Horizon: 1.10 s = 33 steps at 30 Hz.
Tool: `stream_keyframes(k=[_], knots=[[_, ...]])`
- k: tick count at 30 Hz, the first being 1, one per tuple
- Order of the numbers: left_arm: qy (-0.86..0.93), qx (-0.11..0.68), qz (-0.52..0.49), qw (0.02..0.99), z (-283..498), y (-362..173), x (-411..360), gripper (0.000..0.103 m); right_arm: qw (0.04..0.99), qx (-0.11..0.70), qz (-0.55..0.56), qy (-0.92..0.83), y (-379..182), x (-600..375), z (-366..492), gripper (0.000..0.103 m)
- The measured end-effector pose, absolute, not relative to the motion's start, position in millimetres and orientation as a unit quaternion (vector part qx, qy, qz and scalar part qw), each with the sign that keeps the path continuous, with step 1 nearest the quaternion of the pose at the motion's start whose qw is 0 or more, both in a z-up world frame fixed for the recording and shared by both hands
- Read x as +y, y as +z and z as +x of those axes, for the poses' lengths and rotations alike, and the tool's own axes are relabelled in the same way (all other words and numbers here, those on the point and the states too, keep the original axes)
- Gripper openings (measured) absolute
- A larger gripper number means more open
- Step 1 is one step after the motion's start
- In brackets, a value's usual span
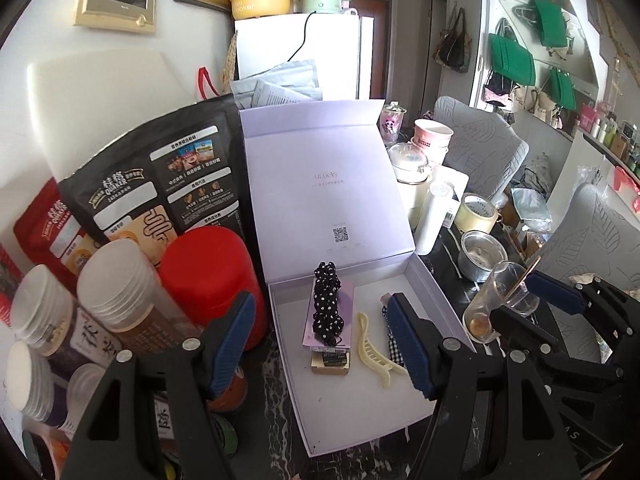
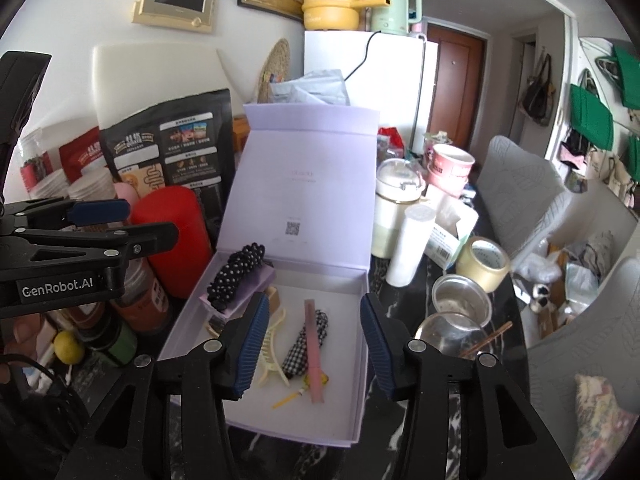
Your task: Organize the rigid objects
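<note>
Right wrist view: both grippers (image 2: 312, 344) gape empty over the box (image 2: 362, 368); lower straight onto the pink stick (image 2: 312, 356)

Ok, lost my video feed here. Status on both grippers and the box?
Left gripper open, empty. Right gripper open, empty. Box open, hair clip and scrunchie inside. Nothing blocking.

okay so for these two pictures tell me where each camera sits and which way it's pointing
Left wrist: rides the left gripper, looking forward and down into the open lavender box; its own open fingers show, with the right gripper alongside.
Right wrist: rides the right gripper, over the box's near edge; its open fingers and the left gripper show.
Shared: box, cream hair claw, red canister.
</note>
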<state>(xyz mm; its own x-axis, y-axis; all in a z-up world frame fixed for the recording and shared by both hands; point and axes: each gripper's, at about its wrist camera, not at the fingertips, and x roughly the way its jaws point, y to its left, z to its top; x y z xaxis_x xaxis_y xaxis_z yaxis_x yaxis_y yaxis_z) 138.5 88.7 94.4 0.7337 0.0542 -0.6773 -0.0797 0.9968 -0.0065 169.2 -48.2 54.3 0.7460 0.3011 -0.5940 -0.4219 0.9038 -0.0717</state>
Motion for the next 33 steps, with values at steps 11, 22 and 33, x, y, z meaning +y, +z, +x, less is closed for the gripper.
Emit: stream_keyframes(k=[11, 22, 33], knots=[[0.048, 0.337, -0.007, 0.94, 86.8, 108.3, 81.2, 0.068, 0.942, 0.259, -0.098, 0.188, 73.4, -58.6, 110.3, 0.054], [0.044, 0.328, -0.002, 0.944, 40.2, 102.8, 72.2, 0.068, 0.95, 0.235, -0.096, 0.183, 76.2, -64.5, 58.1, 0.059], [0.055, 0.335, -0.004, 0.941, 7.8, 86.4, 66.9, 0.068, 0.953, 0.24, -0.073, 0.167, 61.1, -72.0, 30.8, 0.061]])
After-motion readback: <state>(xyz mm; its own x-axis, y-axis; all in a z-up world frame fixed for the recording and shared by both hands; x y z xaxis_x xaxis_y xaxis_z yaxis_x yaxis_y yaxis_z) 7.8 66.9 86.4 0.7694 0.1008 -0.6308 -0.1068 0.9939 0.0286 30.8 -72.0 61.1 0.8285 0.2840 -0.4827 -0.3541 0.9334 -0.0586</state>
